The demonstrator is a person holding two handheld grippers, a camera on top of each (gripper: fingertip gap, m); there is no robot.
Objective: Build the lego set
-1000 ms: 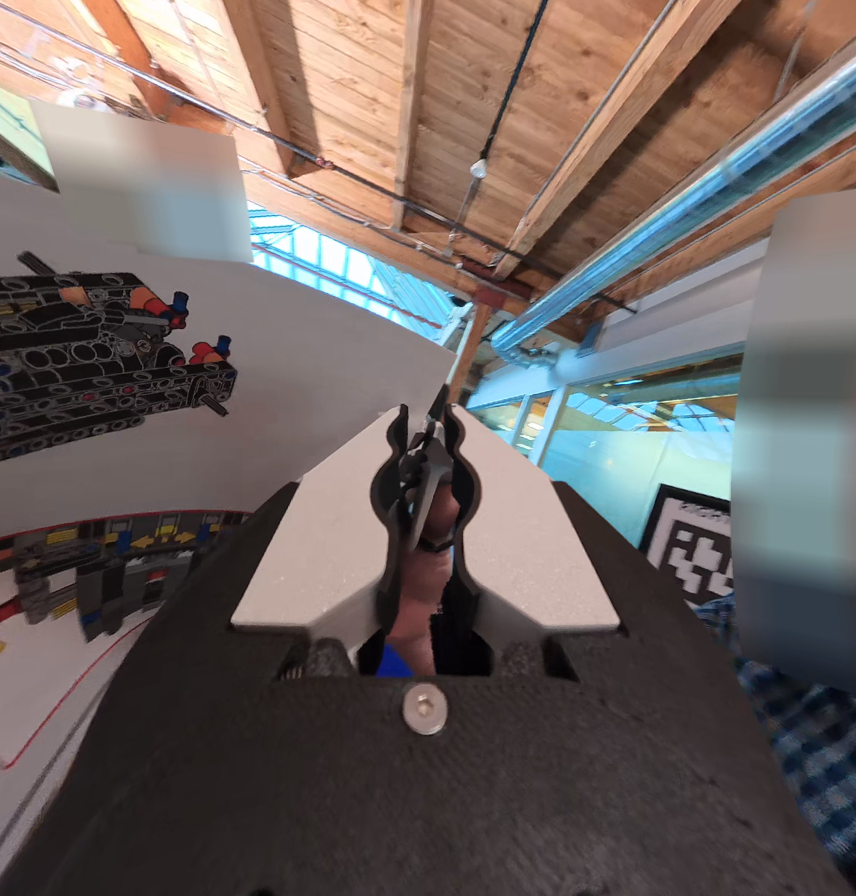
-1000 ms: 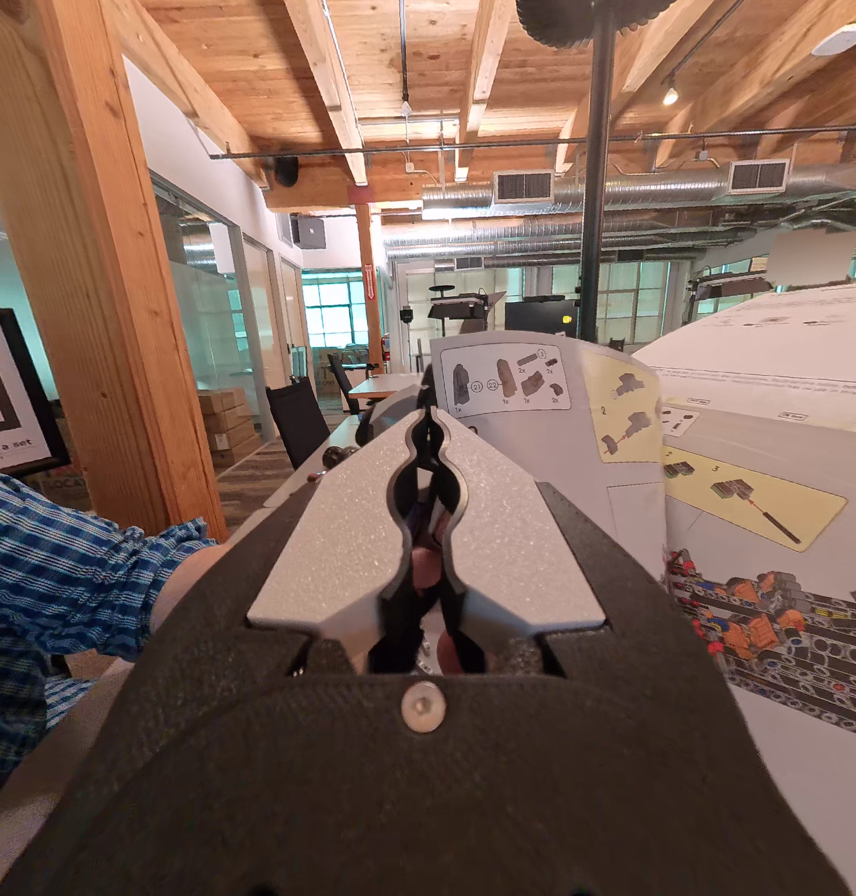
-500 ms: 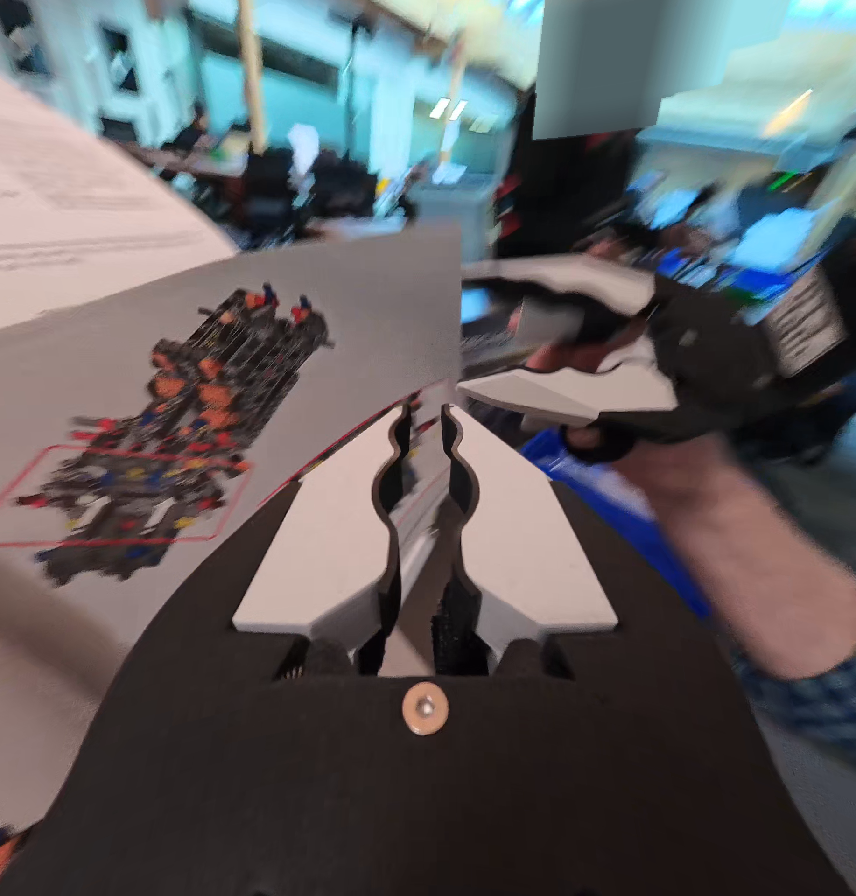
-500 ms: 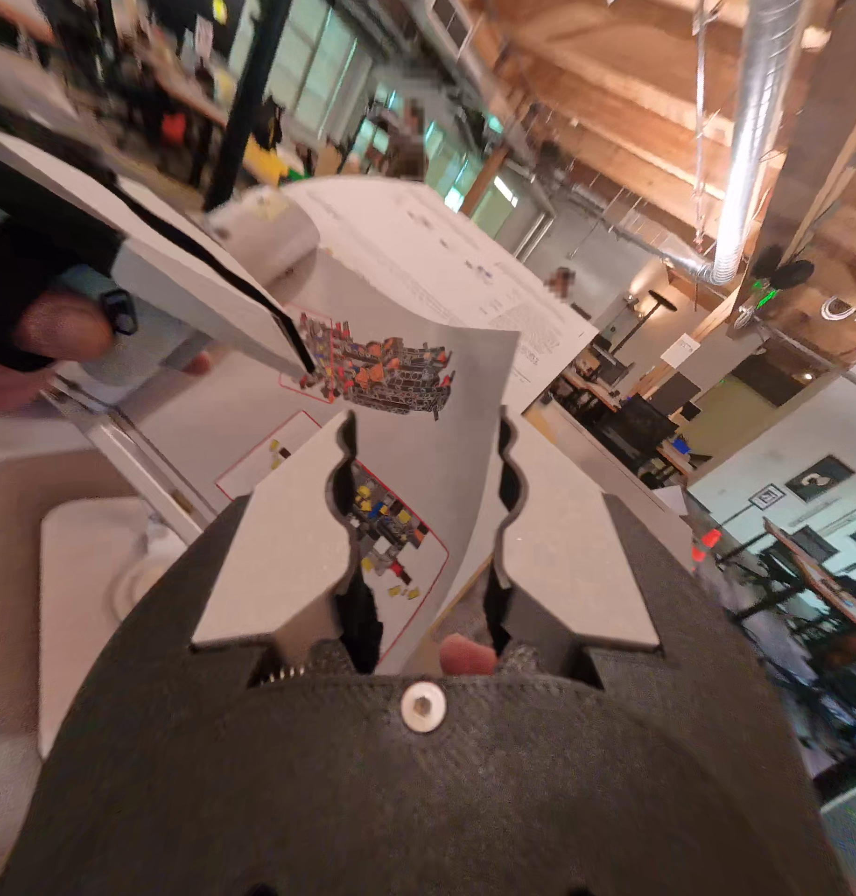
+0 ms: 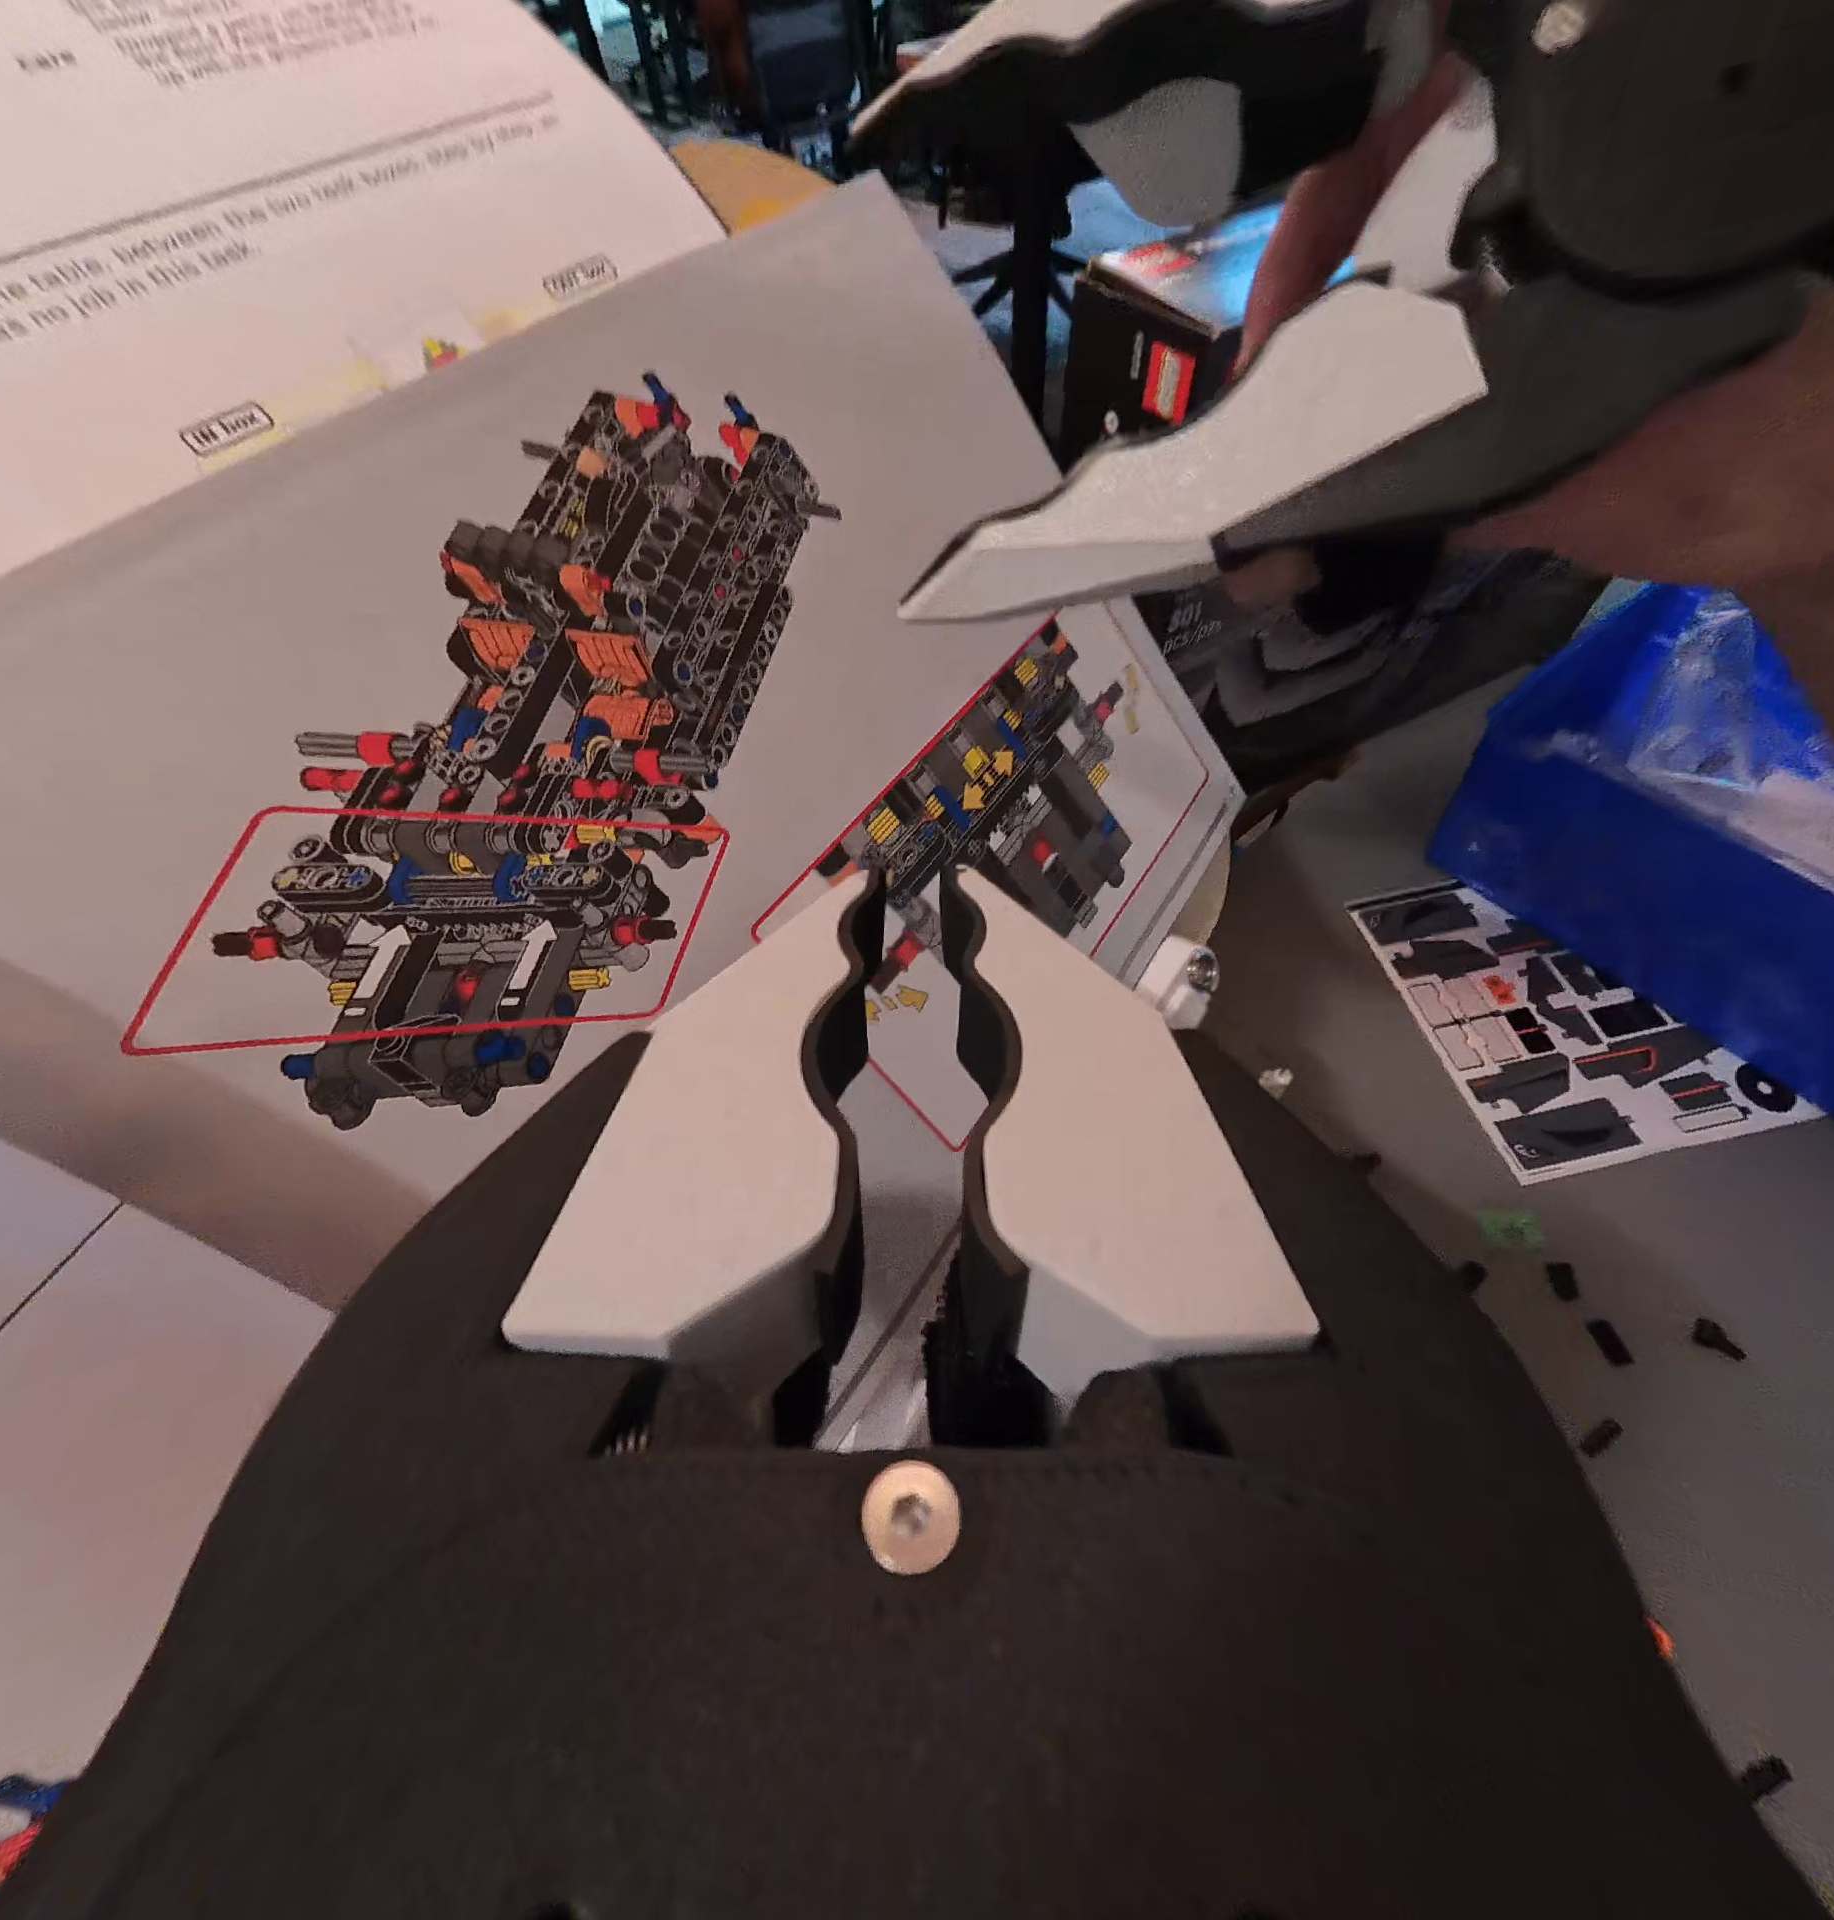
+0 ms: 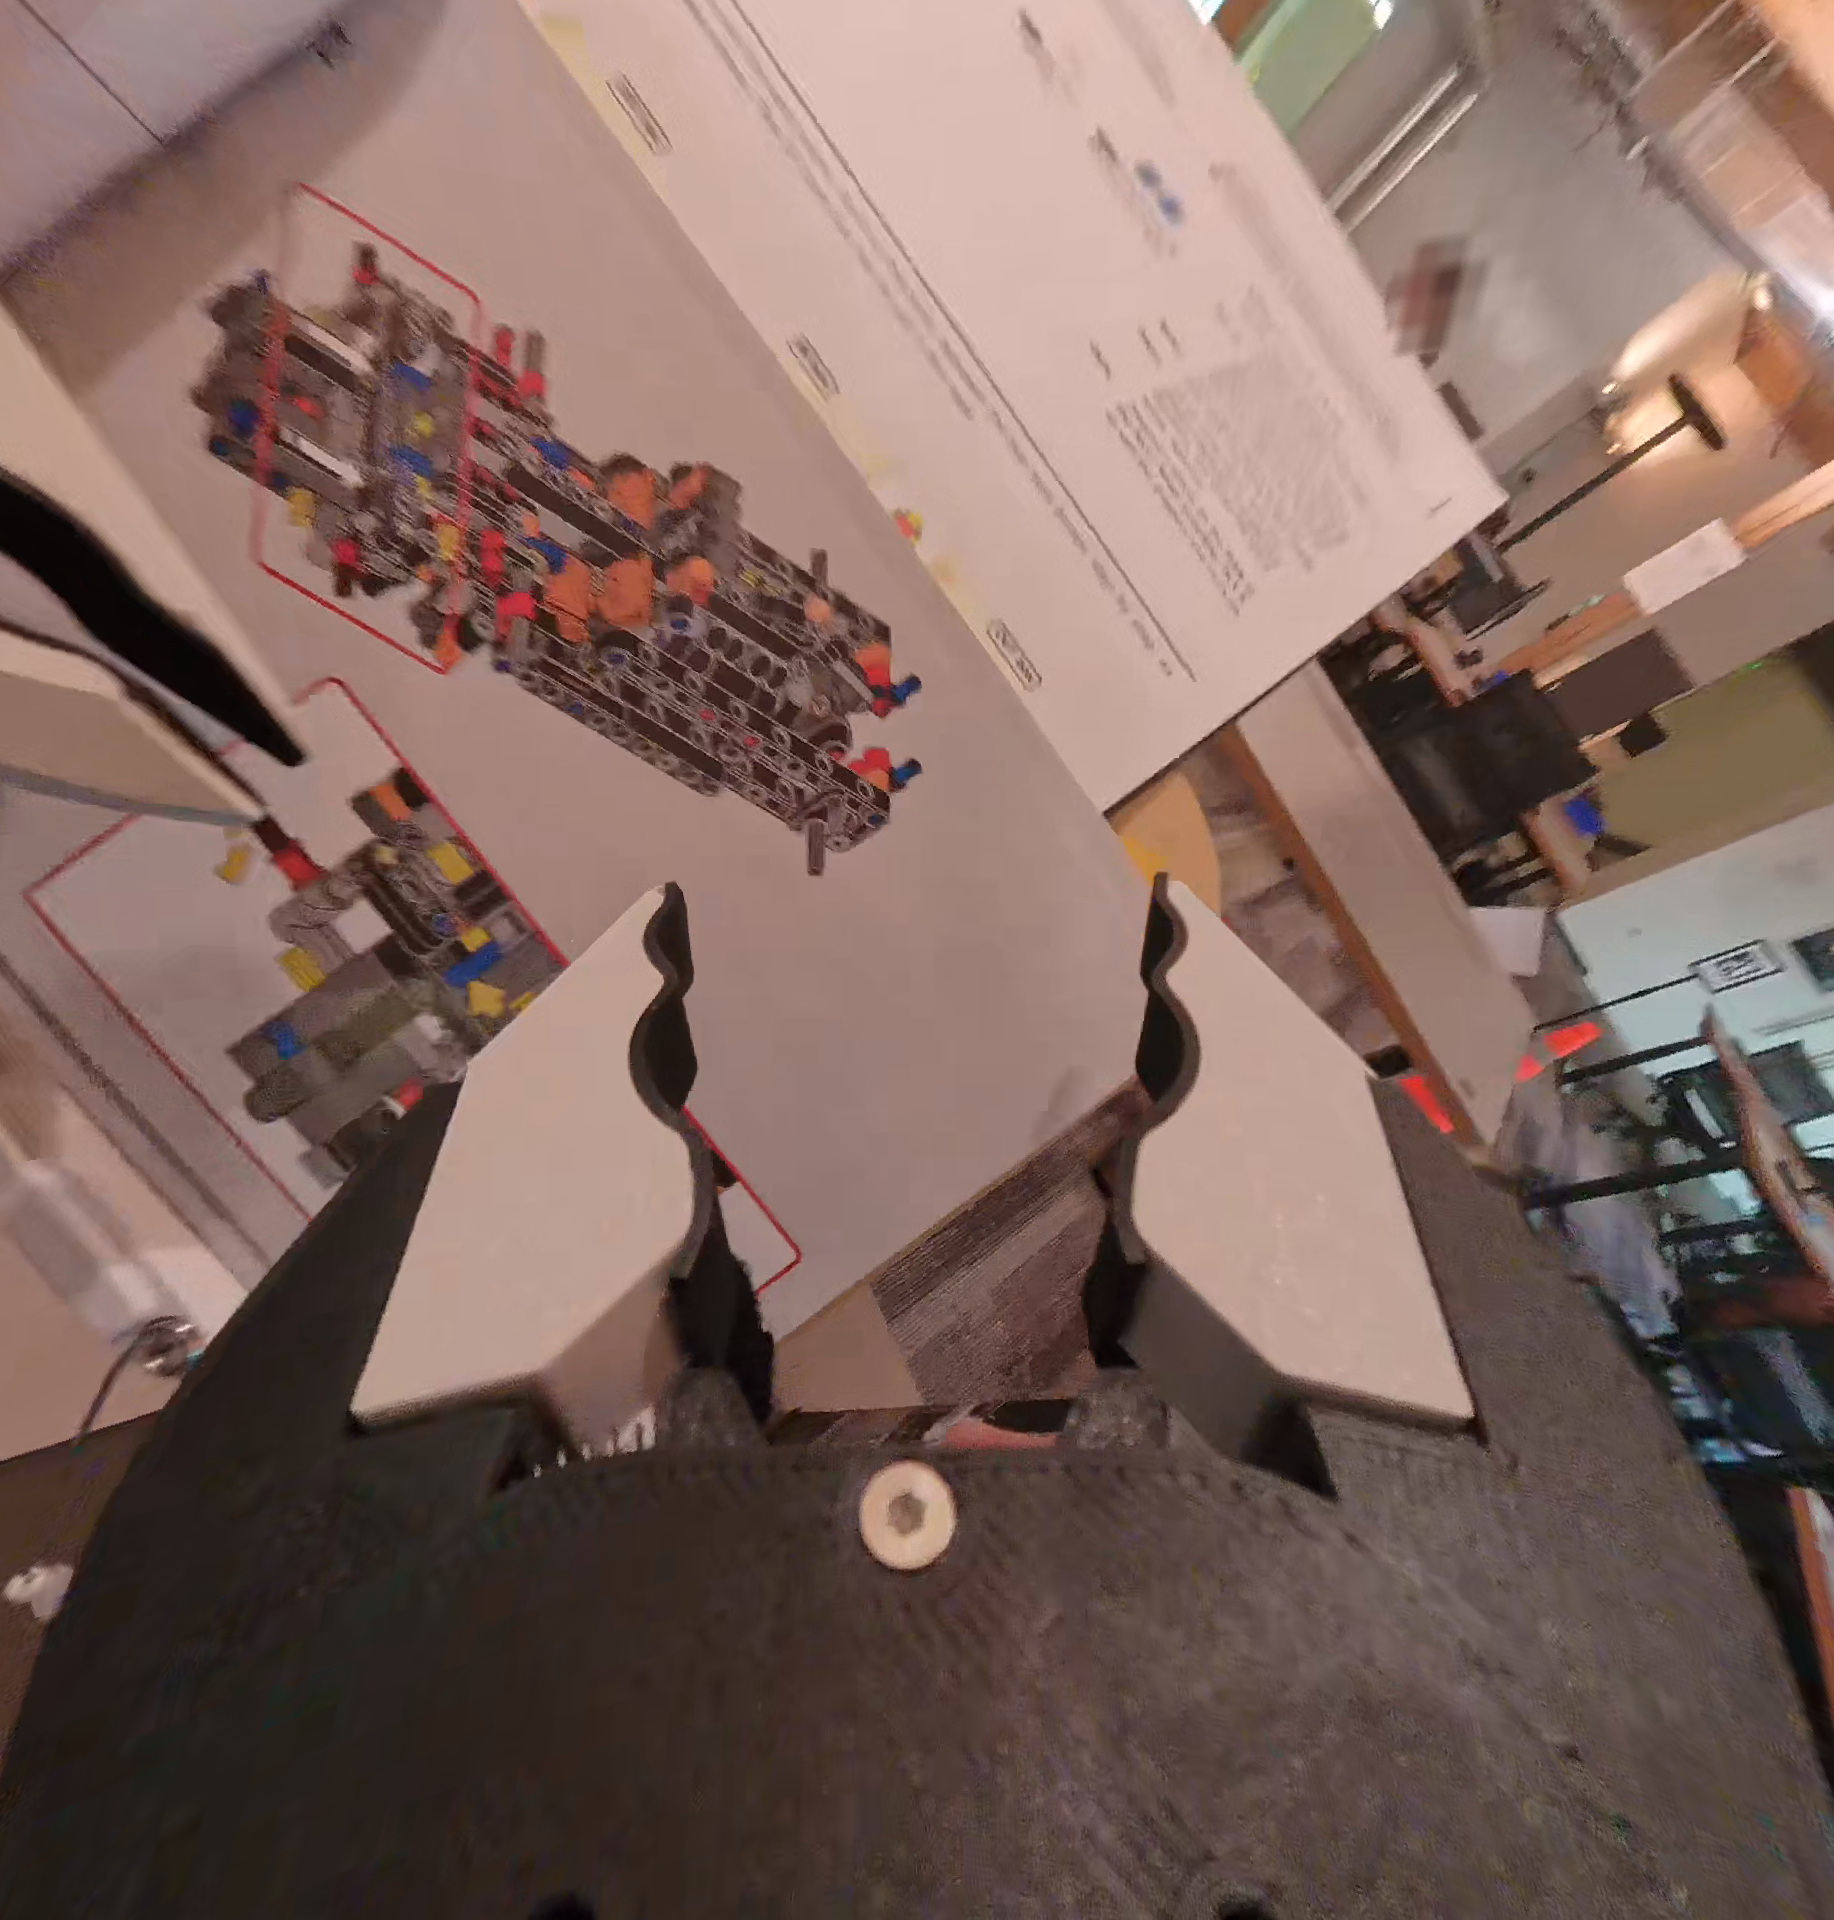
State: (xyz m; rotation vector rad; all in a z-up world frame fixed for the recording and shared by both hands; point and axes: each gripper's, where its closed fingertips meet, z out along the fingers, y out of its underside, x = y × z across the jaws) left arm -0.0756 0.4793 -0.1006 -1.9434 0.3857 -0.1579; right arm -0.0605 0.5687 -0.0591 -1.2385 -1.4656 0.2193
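Your left tongs (image 5: 911, 894) sit nearly together, seemingly pinching the lower edge of the instruction booklet (image 5: 269, 644), though the contact itself is hidden; your right tongs (image 6: 913, 904) stand wide apart at 2 o'clock, holding nothing. You appear early in the build: the booklet is still being consulted, small black lego pieces (image 5: 1609, 1340) lie loose on the counter (image 5: 1412, 1226) at 4 o'clock beside the sticker sheet (image 5: 1557, 1029), and no assembled model shows. The blue bin (image 5: 1619, 862) at 3 o'clock is cut off, its contents blurred.
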